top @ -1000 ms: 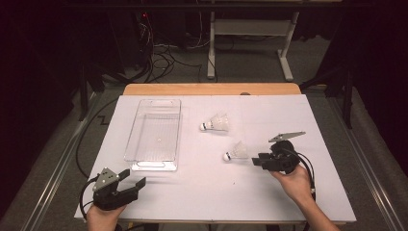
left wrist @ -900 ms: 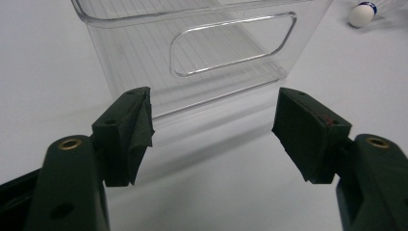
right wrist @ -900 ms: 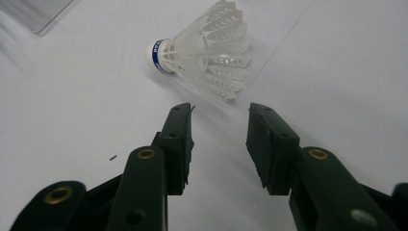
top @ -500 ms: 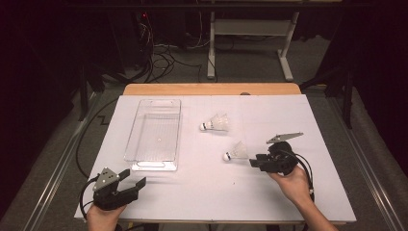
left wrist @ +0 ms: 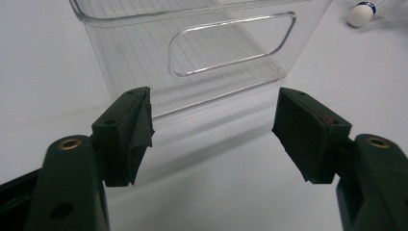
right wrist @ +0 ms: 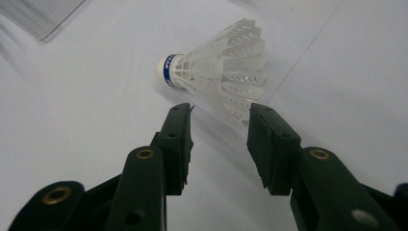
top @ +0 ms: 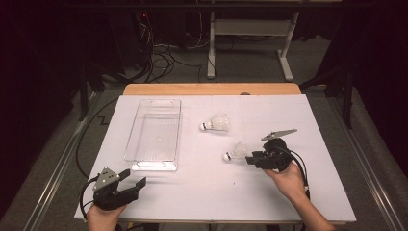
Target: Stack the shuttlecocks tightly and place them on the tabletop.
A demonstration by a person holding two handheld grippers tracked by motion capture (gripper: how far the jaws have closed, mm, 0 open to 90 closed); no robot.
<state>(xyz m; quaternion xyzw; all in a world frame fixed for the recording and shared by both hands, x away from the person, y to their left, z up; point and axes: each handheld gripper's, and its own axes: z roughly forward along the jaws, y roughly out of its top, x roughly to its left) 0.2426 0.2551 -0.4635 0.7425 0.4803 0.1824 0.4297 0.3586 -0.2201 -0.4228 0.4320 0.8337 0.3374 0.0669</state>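
Left gripper (top: 129,184) sits at the near left corner of the white table (top: 202,192), held in the person's left hand (top: 103,217). Its jaws stand wide apart with nothing between them; in the left gripper view they point at the near end wall of the clear plastic bin (left wrist: 192,53), which lies just ahead.

Right gripper (top: 251,159) is at mid-right, held in the right hand (top: 286,180). Jaws are parted to a middling gap and bare. The nearer shuttlecock (right wrist: 216,72) lies on its side on the table directly ahead of the tips, cork to the left in the right gripper view, skirt edge just at the jaw tips; pads not pressing on it.

Farther back, a second shuttlecock (top: 215,124) lies on its side near table centre, right of the bin (top: 154,134), cork pointing toward it.
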